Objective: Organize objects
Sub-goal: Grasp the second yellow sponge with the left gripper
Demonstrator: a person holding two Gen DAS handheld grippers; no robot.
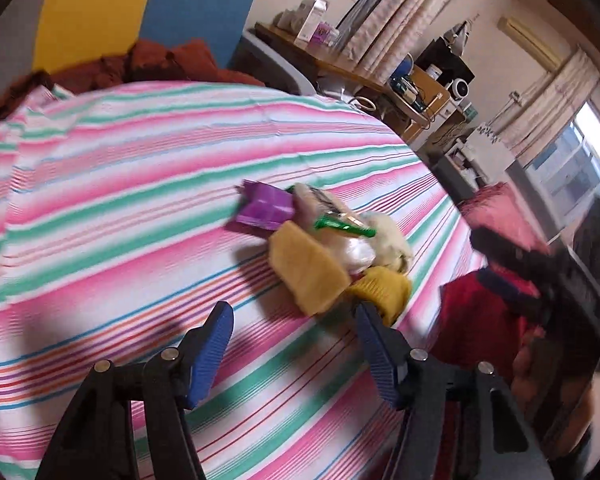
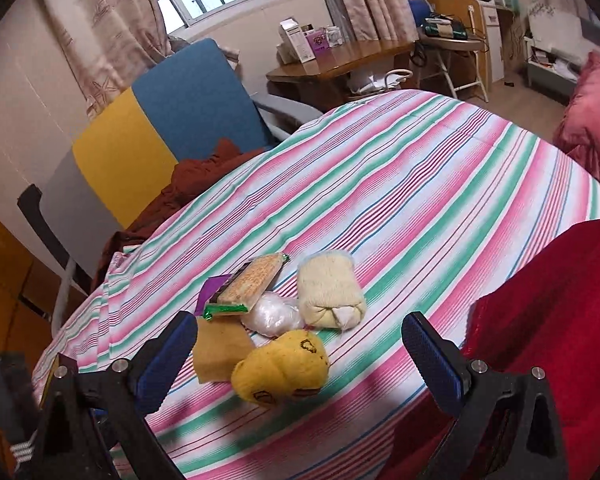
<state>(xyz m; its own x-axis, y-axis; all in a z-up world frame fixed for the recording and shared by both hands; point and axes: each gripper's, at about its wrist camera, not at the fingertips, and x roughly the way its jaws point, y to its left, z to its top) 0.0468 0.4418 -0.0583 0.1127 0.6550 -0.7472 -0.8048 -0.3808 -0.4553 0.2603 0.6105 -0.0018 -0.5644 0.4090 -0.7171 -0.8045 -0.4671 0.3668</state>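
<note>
Striped pink-and-green bedsheet [image 2: 420, 184] carries the clutter pile near its near edge. Only the right wrist view shows the yellow knitted plush [image 2: 282, 368] sharply, face marks included; the left wrist view is blurred. Left gripper [image 1: 296, 348] and right gripper [image 2: 296, 364] gape apart, empty.

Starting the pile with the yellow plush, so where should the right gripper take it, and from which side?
Grip the yellow plush across its rounded middle, coming from the near, open side. It lies nearest the right gripper, whose fingers already straddle it; the sponge and white bag crowd its far side.
</note>
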